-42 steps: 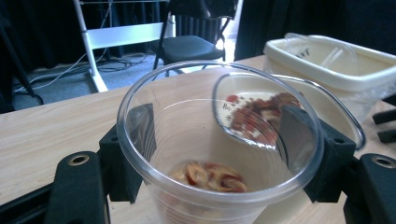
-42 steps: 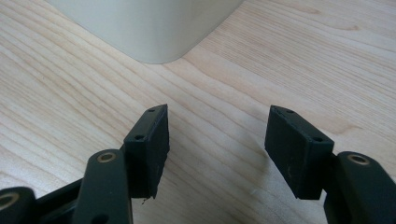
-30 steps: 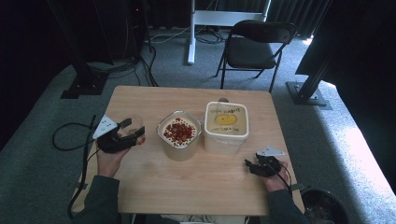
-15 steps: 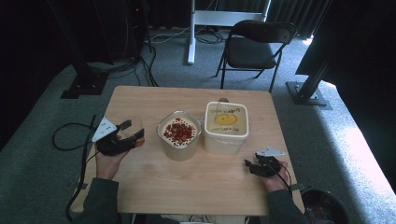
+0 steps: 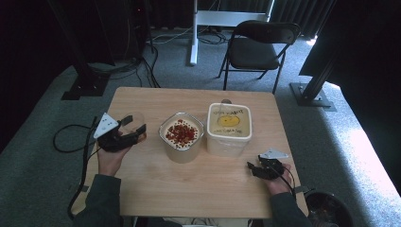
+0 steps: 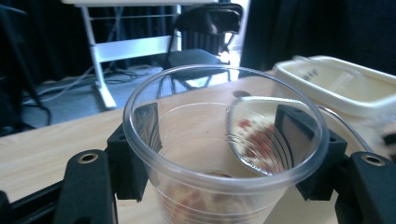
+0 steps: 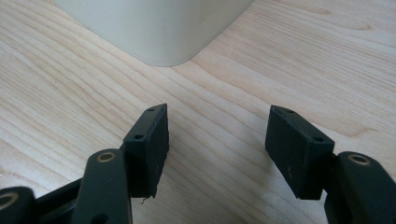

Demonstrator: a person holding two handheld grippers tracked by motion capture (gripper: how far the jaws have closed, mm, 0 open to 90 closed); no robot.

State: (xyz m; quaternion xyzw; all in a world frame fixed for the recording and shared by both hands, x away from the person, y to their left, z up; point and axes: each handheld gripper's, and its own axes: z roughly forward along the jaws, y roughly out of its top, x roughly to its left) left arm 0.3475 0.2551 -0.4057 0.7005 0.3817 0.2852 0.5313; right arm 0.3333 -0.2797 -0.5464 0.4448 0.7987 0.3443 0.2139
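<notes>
High view. A wooden table [image 5: 189, 189] is shown with a bowl [image 5: 181, 137] of red pieces near its middle; the bowl is taken as the landmark. A cream tub [image 5: 229, 127] stands just right of the bowl, its lid bearing a yellow mark. The left gripper [image 5: 128, 132] is held left of the bowl, near but apart from it, its jaws closed around a clear cup [image 5: 134, 124]. The cup is kept upright and clear of the bowl, probably so that contents can be poured or received there. The right gripper [image 5: 255, 169] rests low on the table, right of and nearer the person than the bowl, just past the tub's near corner; it appears to be parked and idle.

Left gripper view. The cup [image 6: 224, 154] is seen seated between the two black jaws, which press on its sides below the rim. The bowl's red pieces are seen through the cup wall, beyond it; something reddish lies at the cup's bottom, though it cannot be told what. The tub [image 6: 345, 86] lies to the right.

Right gripper view. The right gripper [image 7: 217, 144] is spread apart and holds nothing. Bare table [image 7: 233, 84] lies between the jaws, and the tub's corner [image 7: 163, 28] stands ahead, untouched.
</notes>
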